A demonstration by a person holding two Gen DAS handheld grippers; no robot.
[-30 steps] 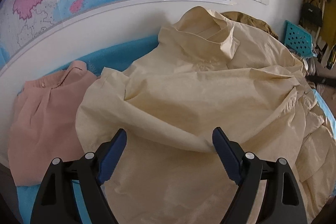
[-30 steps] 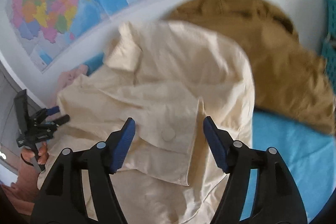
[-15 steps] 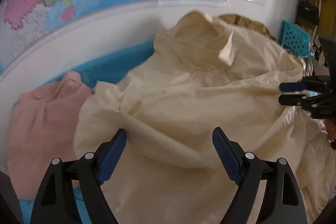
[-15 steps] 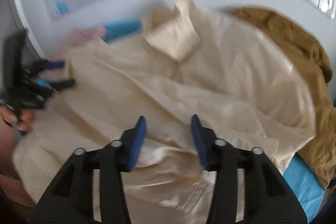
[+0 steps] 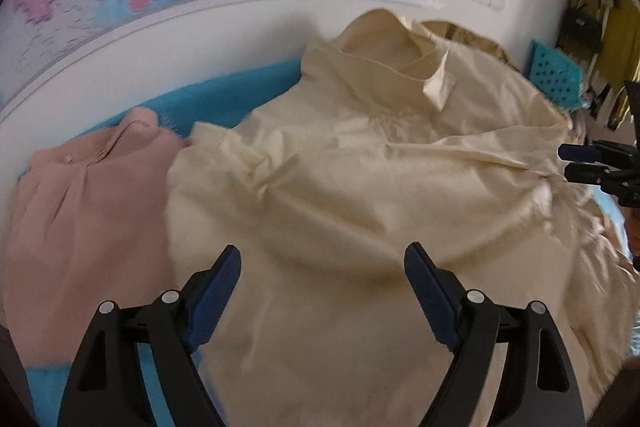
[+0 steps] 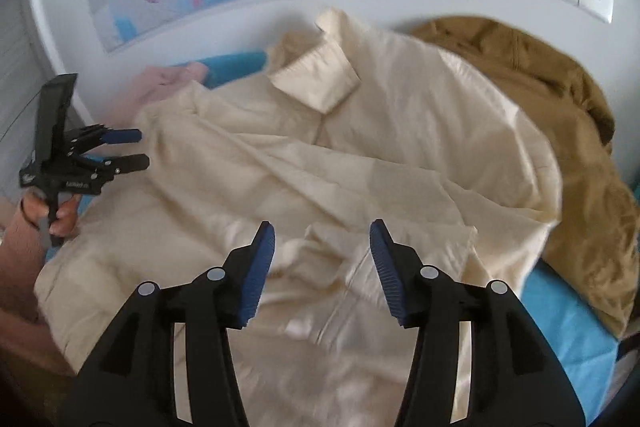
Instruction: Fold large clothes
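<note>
Cream shirt (image 5: 360,187) part-folded; I've let go.
My right gripper (image 6: 322,259) jaws are opening over its cuff after a pinch, empty; left gripper (image 5: 322,283) stays wide, empty.

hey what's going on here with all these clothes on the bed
A person is folding a large cream shirt spread on blue bedding, using a handheld gripper in each hand. The left gripper hovers open over it; the right gripper is opening, gripping nothing. A pink shirt and a brown garment lie beside it.
</note>
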